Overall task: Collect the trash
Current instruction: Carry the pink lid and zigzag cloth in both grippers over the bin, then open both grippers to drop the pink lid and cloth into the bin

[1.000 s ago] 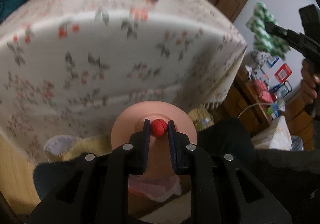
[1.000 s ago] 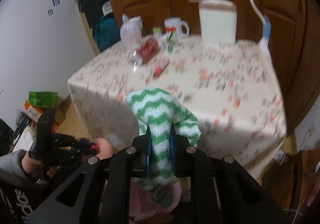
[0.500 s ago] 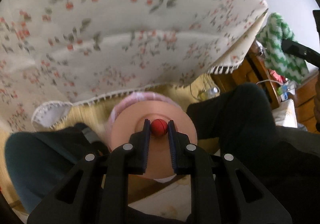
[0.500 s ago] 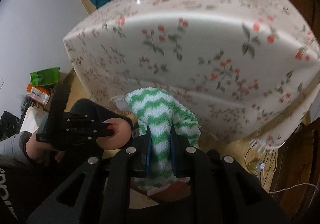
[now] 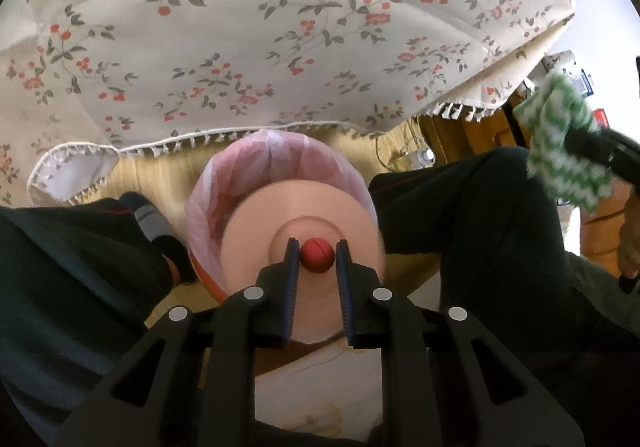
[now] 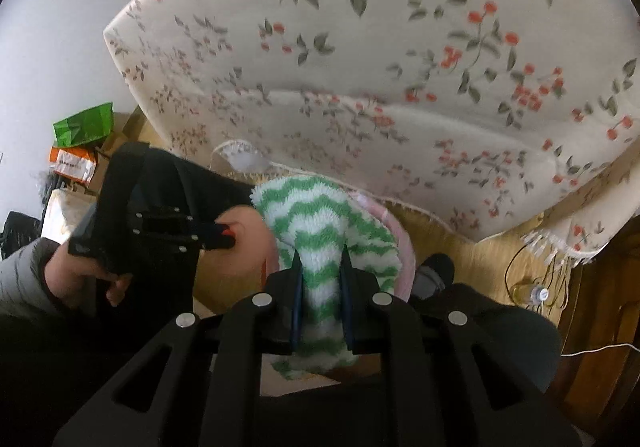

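Note:
My left gripper [image 5: 317, 243] points down over a bin lined with a pink bag [image 5: 280, 155] on the floor. Between its pads sits the red knob [image 5: 317, 256] of a round peach lid [image 5: 304, 207]. The jaws are opening, and a thin gap shows on each side of the knob. The lid covers the near part of the bin's mouth. My right gripper [image 6: 320, 259] is shut on a green-and-white striped fluffy cloth [image 6: 320, 215], just right of the lid [image 6: 250, 235] and above the bin's rim [image 6: 404, 247]. The left wrist view shows the cloth [image 5: 560, 139] at the right edge.
A floral tablecloth [image 5: 280, 47] with a fringed hem hangs just behind the bin. The person's dark-trousered legs [image 5: 460, 215] and a socked foot [image 5: 148, 215] flank the bin. Bags and boxes [image 6: 80, 143] lie at the left wall. Cables and a small bottle [image 6: 532, 291] lie on the floor.
Both grippers have sunk from tabletop height to below the tablecloth's hem and tilted down over the bin. The left jaws now stand slightly apart from the knob. The right still grips the cloth.

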Demonstrator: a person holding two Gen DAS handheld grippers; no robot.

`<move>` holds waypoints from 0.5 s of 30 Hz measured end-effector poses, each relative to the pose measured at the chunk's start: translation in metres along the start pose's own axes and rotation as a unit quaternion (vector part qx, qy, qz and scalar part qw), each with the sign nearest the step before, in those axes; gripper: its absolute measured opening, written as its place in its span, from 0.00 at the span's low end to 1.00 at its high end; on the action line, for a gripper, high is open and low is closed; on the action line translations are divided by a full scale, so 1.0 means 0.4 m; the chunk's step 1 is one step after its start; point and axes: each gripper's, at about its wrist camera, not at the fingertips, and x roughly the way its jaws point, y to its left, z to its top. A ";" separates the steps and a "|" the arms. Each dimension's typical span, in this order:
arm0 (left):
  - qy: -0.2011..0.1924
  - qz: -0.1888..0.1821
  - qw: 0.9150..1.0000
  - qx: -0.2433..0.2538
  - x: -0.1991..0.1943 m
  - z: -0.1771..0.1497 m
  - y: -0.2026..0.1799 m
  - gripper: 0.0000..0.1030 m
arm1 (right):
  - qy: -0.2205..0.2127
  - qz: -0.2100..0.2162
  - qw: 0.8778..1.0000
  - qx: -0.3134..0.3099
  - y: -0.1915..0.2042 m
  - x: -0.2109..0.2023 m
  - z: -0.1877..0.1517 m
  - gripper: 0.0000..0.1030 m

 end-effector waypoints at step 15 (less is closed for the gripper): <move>-0.079 0.023 0.997 0.010 -0.133 0.039 -0.023 0.82 | 0.059 0.003 0.998 -0.008 0.012 0.126 -0.025 0.81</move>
